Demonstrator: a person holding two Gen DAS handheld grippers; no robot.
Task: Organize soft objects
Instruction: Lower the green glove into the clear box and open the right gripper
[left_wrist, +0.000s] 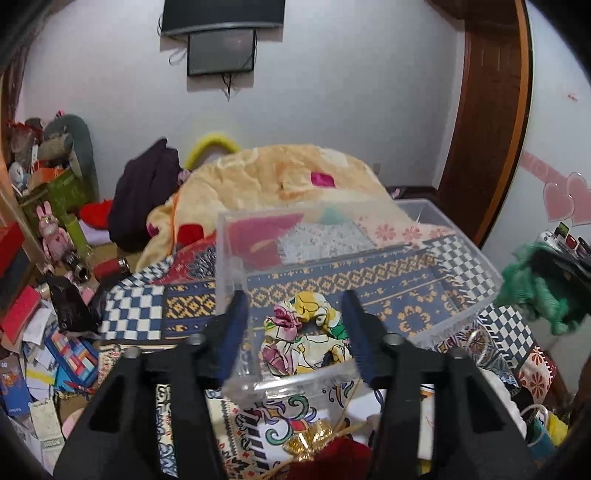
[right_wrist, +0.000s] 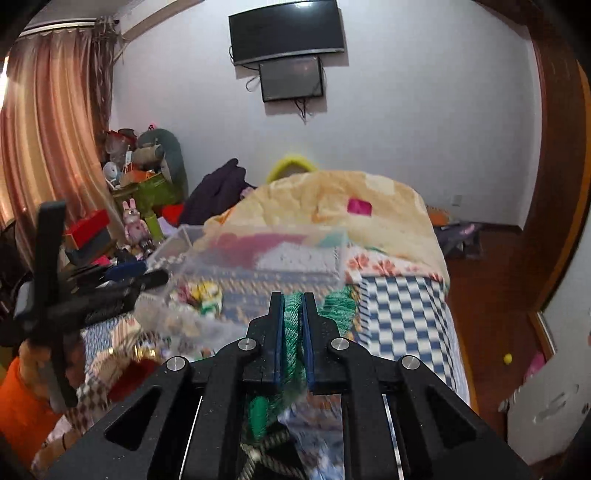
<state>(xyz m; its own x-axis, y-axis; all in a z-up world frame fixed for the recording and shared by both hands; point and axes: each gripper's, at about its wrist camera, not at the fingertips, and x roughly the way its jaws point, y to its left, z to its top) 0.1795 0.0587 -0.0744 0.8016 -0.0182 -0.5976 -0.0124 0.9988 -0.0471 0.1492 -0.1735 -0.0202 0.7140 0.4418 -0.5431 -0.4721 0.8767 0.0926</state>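
A clear plastic box (left_wrist: 461, 254) lies on the patterned bedspread, and it also shows in the right wrist view (right_wrist: 177, 258). A floral fabric scrunchie (left_wrist: 304, 332) lies inside it near the front wall. My left gripper (left_wrist: 295, 325) is open, its fingers straddling the box's near corner, around the scrunchie but apart from it. My right gripper (right_wrist: 293, 321) is shut on a green knitted cloth (right_wrist: 291, 325) and holds it above the bed, right of the box. The cloth also shows in the left wrist view (left_wrist: 532, 288), at the right edge.
A peach blanket (left_wrist: 280, 177) is heaped behind the box. A dark garment (left_wrist: 144, 192) and toys (left_wrist: 55, 236) crowd the left side. Papers and boxes (left_wrist: 55, 350) litter the lower left. A gold bow and red cloth (left_wrist: 317, 446) lie in front. Wooden floor (right_wrist: 491, 295) lies right of the bed.
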